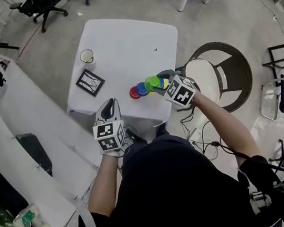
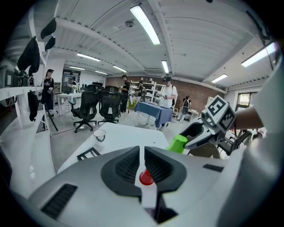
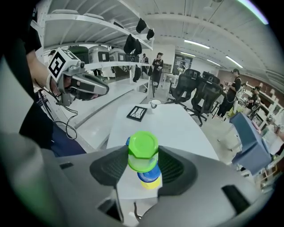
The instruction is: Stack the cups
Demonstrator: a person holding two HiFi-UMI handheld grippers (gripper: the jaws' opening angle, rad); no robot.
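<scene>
Grey floor (image 1: 130,2), office chairs (image 1: 42,6), ceiling striplights (image 2: 144,24)

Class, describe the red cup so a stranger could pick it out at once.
On the white table, near the person's edge, sits a cluster of coloured cups. The red cup is leftmost, beside the blue cup. It is the only red one, and is ungripped, unlike the green cup in the right gripper.
</scene>
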